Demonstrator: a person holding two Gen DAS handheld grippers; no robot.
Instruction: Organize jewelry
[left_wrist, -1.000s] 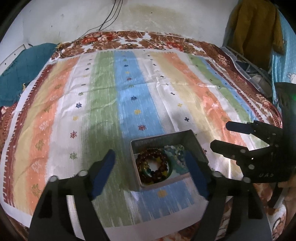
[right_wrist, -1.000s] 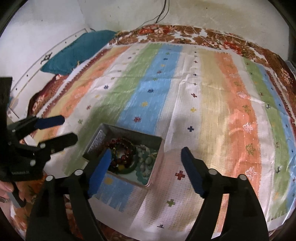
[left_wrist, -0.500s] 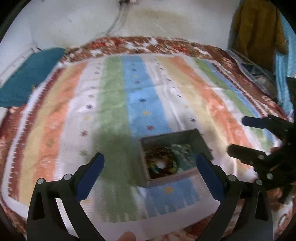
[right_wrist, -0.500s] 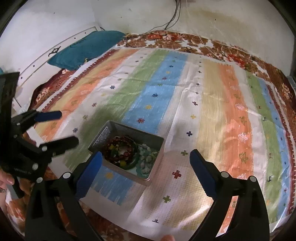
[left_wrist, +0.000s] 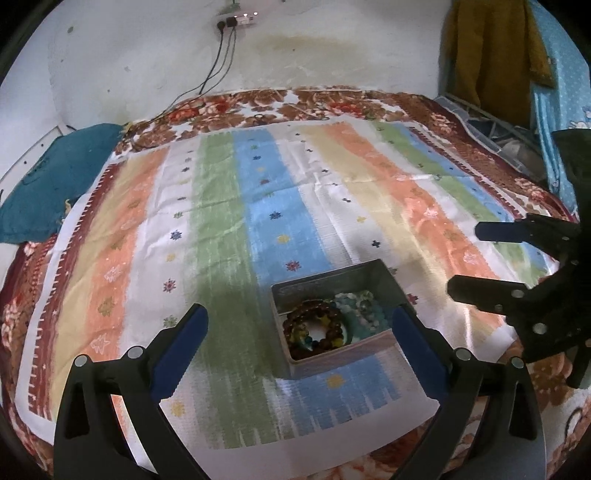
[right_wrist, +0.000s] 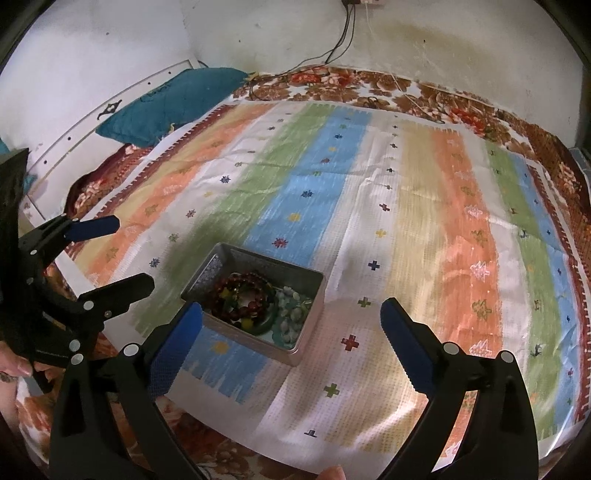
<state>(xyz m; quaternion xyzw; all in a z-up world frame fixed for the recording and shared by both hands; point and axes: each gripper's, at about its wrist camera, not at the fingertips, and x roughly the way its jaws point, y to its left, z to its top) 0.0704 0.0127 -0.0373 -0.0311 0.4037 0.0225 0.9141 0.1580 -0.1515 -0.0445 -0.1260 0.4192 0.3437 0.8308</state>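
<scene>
A small grey metal tin (left_wrist: 332, 356) (right_wrist: 258, 343) sits open on the striped cloth near its front edge. Inside lie dark red-brown beaded bracelets (left_wrist: 317, 325) (right_wrist: 240, 299) and pale teal bead pieces (left_wrist: 364, 314) (right_wrist: 291, 317). My left gripper (left_wrist: 298, 311) (right_wrist: 132, 253) hovers above and in front of the tin, open wide, nothing between its blue pads. My right gripper (right_wrist: 290, 306) (left_wrist: 466, 258) hangs to the right of the tin, also open wide and holding nothing. Neither gripper touches the tin.
The striped cloth (left_wrist: 229, 221) covers a floral bedspread (left_wrist: 295, 103). A teal pillow (left_wrist: 55, 184) lies at the far left by the wall. Cables (left_wrist: 218, 66) run down from a wall socket. Clothes (left_wrist: 491, 55) hang at the right. A person's fingers (right_wrist: 14, 367) hold the left gripper.
Both grippers' jaws have spread wider. The left view has pulled back and tipped up a little, so more wall shows. The tin and its jewelry have stayed put.
</scene>
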